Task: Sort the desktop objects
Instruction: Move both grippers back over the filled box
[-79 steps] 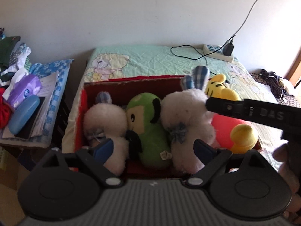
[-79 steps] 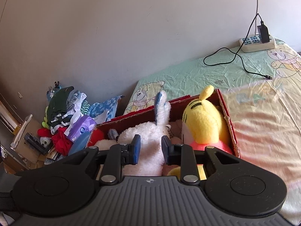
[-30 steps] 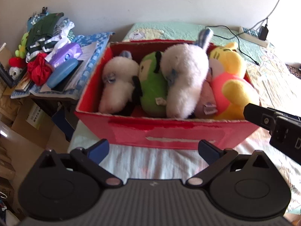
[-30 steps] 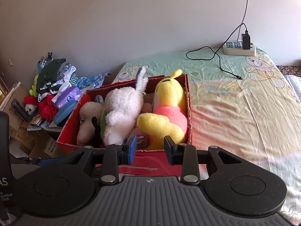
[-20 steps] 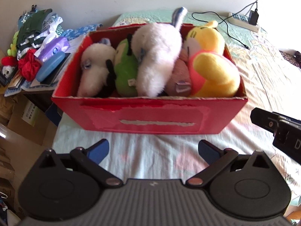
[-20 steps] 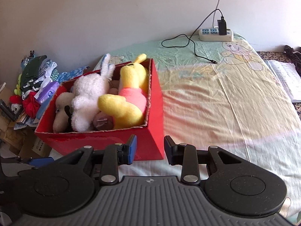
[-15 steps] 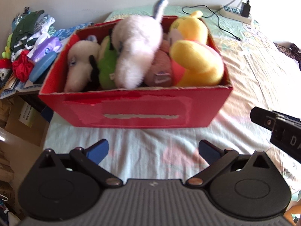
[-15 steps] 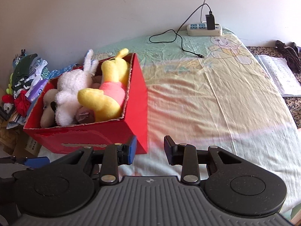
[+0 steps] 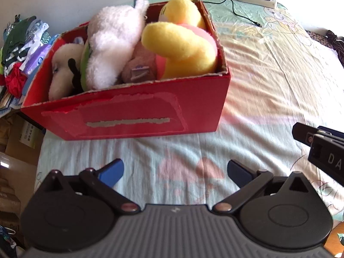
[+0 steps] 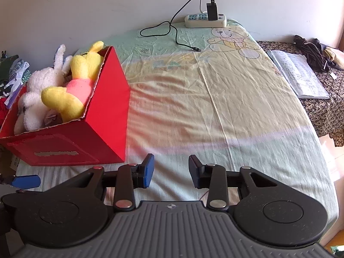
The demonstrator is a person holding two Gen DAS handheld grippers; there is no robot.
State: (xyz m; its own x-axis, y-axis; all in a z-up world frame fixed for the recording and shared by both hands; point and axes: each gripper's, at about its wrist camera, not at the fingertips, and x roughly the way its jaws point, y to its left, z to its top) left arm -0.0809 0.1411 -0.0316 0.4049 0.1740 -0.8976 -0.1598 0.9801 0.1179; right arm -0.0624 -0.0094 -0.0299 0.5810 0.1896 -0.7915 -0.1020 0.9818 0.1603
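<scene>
The left gripper (image 9: 175, 172) hangs with jaws spread wide, the right gripper (image 10: 171, 171) narrower, both empty.

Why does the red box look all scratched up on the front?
The red box has a patch on its front where the surface is peeled off, with a pale torn strip in the middle, and its top rim is ragged. The toys inside are piled above the rim, with the white bunny sticking out.
</scene>
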